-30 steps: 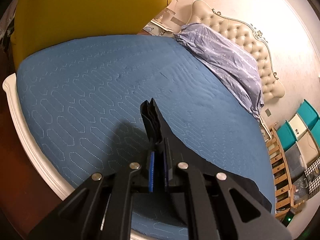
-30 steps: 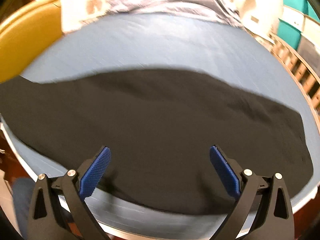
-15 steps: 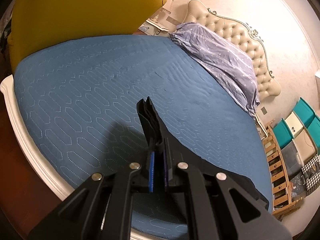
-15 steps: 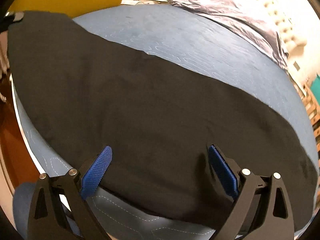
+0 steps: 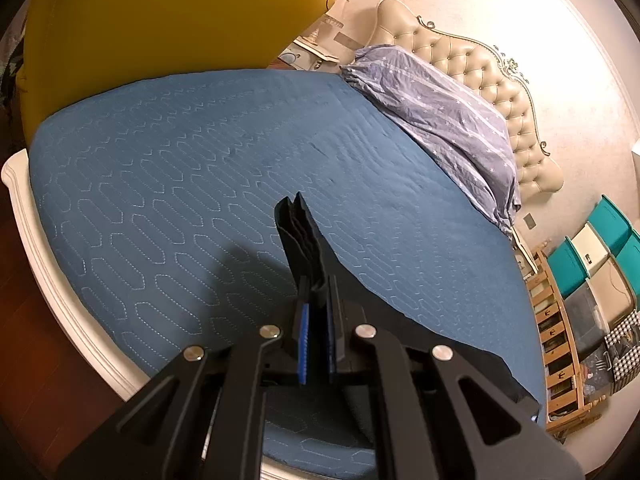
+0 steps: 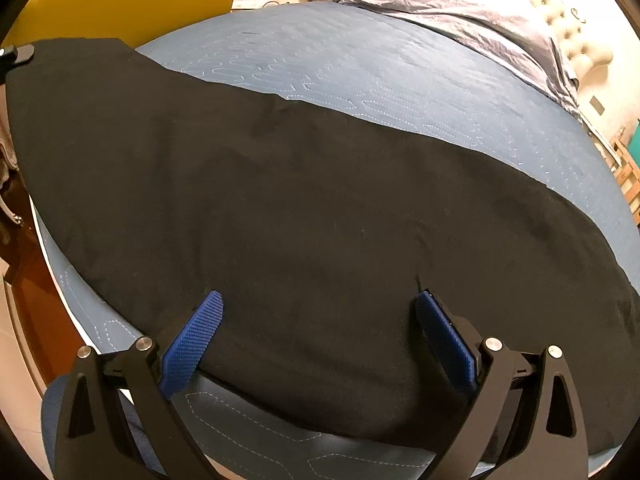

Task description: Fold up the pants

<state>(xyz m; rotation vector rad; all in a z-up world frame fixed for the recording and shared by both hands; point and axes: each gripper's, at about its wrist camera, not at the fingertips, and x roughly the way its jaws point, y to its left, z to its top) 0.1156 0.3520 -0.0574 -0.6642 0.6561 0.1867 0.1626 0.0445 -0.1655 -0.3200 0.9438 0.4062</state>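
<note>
**Black pants on blue quilted bed, one end pinched in the left tongs**

Black fabric: the pants [image 6: 304,216] lie spread across the near part of the bed [image 5: 192,184], running from the far left to the near right in the right wrist view. Surface mostly flat, with faint creases near the middle.

Left tongs [image 5: 316,316]: closed narrow on a bunched, layered edge of the pants [image 5: 298,236], which stands up past the blue pads; the rest of the cloth trails off to the near right over the cover. In the right wrist view this end of the pants is at the far left, raised off the bed.

Right tongs [image 6: 316,320]: spread wide above the near edge of the pants, blue pads [image 6: 196,332] apart, nothing gripped between them. Whether the tips touch the cloth cannot be told.

Bed cover: blue, stitched in long hexagon outlines; white frame [image 5: 60,288] along the left edge.

Surroundings: lilac star-print duvet [image 5: 440,120] heaped against a cream tufted headboard [image 5: 480,64] at the far end; yellow upholstered piece [image 5: 152,20] at far left; wooden rack [image 5: 560,340] and teal bins [image 5: 612,232] at right.
</note>
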